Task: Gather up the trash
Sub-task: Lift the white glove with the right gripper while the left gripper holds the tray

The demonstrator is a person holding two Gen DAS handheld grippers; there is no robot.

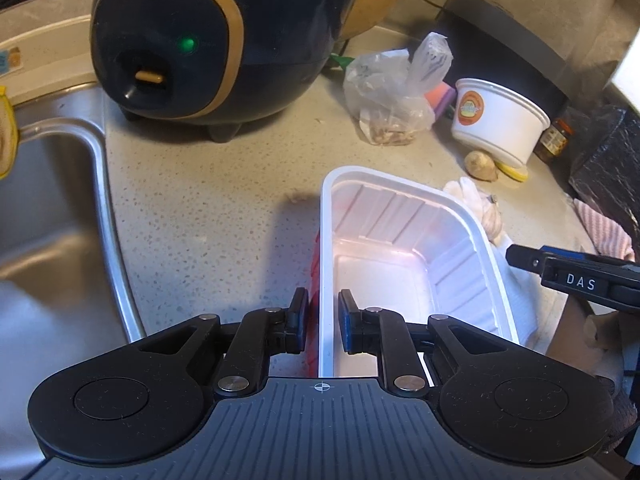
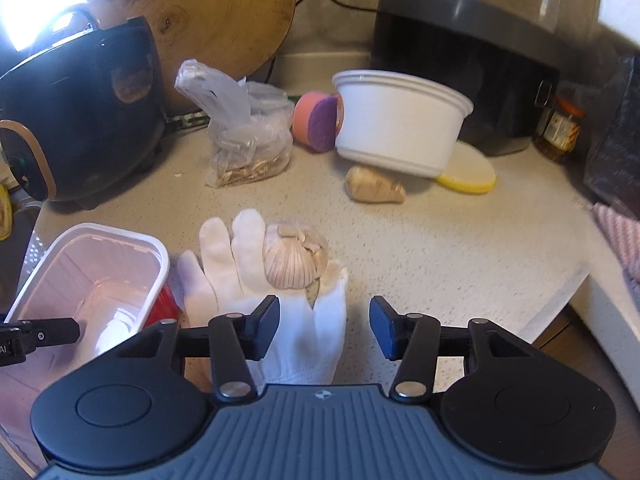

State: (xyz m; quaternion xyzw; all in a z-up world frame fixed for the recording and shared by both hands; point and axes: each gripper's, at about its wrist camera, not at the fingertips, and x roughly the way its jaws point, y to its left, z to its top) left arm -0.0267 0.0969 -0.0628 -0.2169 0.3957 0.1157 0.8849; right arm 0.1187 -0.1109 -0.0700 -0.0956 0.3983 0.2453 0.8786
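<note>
My left gripper [image 1: 323,322] is shut on the near left wall of a white plastic tub [image 1: 404,264], one finger outside and one inside. The tub is empty and also shows at the left of the right wrist view [image 2: 96,276]. My right gripper [image 2: 324,326] is open and empty, just above a white glove [image 2: 280,312] lying on the counter beside the tub. A garlic bulb [image 2: 290,260] with loose skins rests on the glove. A clear plastic bag [image 2: 244,140] with scraps and a white paper bowl [image 2: 396,120] stand farther back.
A dark rice cooker [image 1: 200,40] stands at the back left, a steel sink [image 1: 48,208] on the left. A ginger piece [image 2: 374,186], sponges [image 2: 316,120], a yellow-rimmed lid [image 2: 472,172], a jar [image 2: 560,128], a black appliance [image 2: 460,48] and a wooden board [image 2: 216,12] crowd the back. A striped cloth [image 2: 620,240] lies right.
</note>
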